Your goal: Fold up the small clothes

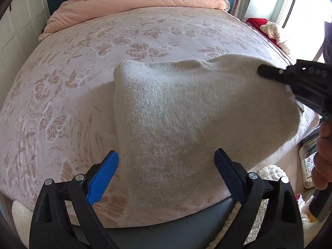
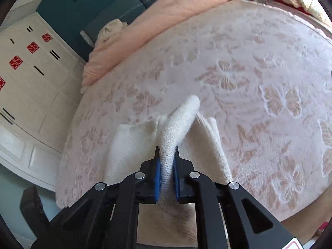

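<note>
— Blue-padded fingers of the left gripper sit closest to its camera, spread wide with nothing pinched; the cream knit garment passes between them but the pads do not press it.

— And the right gripper?

— Nearly closed. Its fingers clamp a rolled edge of the garment, and the cloth rises off the bed at that corner. From the left wrist view the same gripper comes in from the right and holds the far right corner up, a hand behind it.

— Where is the rest of the garment?

— Draped over the near part of the bed's butterfly-patterned cover, its left edge lying down, its right side lifted.

— So which step is this?

— I judge it an early fold: one corner raised to be carried across. Nothing looks folded flat yet.

— What does the next move call for?

— Probably bringing the held corner leftward over the body of the cloth and laying it edge to edge, while the left gripper either pins or takes the near edge so the knit does not drag.

— Any writing?

— Raised letters on the right gripper's body read roughly "DAS", partly cut off. Red square decorations on the white wardrobe at left are too small to read.
</note>
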Action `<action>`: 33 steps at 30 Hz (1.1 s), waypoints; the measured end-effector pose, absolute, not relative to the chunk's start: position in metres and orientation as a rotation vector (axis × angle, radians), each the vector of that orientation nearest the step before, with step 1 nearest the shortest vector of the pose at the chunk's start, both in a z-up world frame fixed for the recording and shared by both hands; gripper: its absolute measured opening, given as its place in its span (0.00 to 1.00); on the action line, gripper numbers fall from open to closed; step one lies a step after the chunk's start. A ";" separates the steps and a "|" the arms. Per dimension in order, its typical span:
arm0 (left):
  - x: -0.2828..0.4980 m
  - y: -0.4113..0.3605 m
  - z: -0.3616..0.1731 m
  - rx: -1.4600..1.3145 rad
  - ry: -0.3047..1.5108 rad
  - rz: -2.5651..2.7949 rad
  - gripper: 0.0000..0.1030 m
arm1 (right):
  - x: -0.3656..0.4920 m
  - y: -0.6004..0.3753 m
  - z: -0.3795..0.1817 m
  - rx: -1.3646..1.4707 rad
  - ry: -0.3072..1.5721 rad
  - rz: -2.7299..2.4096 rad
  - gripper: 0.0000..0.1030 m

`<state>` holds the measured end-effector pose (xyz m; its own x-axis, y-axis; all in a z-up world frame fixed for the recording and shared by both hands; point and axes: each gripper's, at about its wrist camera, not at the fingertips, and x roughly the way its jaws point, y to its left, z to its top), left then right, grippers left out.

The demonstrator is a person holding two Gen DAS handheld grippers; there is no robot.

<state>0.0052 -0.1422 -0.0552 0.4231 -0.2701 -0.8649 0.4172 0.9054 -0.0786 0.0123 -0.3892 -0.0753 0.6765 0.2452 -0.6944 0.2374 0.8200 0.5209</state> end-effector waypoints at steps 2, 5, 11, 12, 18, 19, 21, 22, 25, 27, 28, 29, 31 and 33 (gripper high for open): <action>0.010 -0.146 -0.063 0.161 1.074 -0.426 0.88 | 0.030 -0.391 -0.131 0.566 1.036 -0.055 0.10; 0.015 -0.152 -0.083 0.204 1.136 -0.402 0.88 | 0.025 -0.398 -0.155 0.591 1.048 -0.065 0.11; 0.017 -0.135 -0.084 0.153 1.154 -0.382 0.88 | -0.016 -0.377 -0.070 0.550 0.848 -0.045 0.17; 0.017 -0.132 -0.084 0.141 1.159 -0.378 0.88 | -0.017 -0.368 -0.072 0.559 0.866 -0.003 0.17; 0.009 -0.109 -0.075 0.083 1.158 -0.346 0.88 | -0.001 -0.301 -0.141 0.337 1.110 0.025 0.15; 0.008 -0.104 -0.073 0.089 1.158 -0.336 0.88 | 0.000 -0.297 -0.127 0.316 1.098 0.018 0.17; 0.005 -0.095 -0.071 0.107 1.150 -0.327 0.88 | -0.003 -0.288 -0.092 0.313 1.011 0.055 0.18; 0.003 -0.090 -0.070 0.115 1.140 -0.314 0.88 | -0.001 -0.284 -0.080 0.321 0.982 0.084 0.18; 0.000 -0.081 -0.069 0.115 1.132 -0.298 0.88 | 0.016 -0.265 -0.092 0.327 1.034 0.165 0.18; 0.000 -0.079 -0.072 0.113 1.148 -0.295 0.88 | 0.035 -0.249 -0.139 0.298 1.169 0.179 0.17; 0.000 -0.081 -0.074 0.125 1.159 -0.292 0.88 | 0.036 -0.252 -0.146 0.332 1.152 0.181 0.14; -0.002 -0.085 -0.078 0.169 1.172 -0.284 0.88 | 0.035 -0.259 -0.139 0.370 1.142 0.181 0.13; -0.007 -0.085 -0.075 0.156 1.155 -0.307 0.88 | 0.023 -0.278 -0.110 0.452 1.089 0.165 0.13; -0.008 -0.085 -0.069 0.126 1.143 -0.340 0.89 | 0.001 -0.305 -0.083 0.492 0.982 0.108 0.26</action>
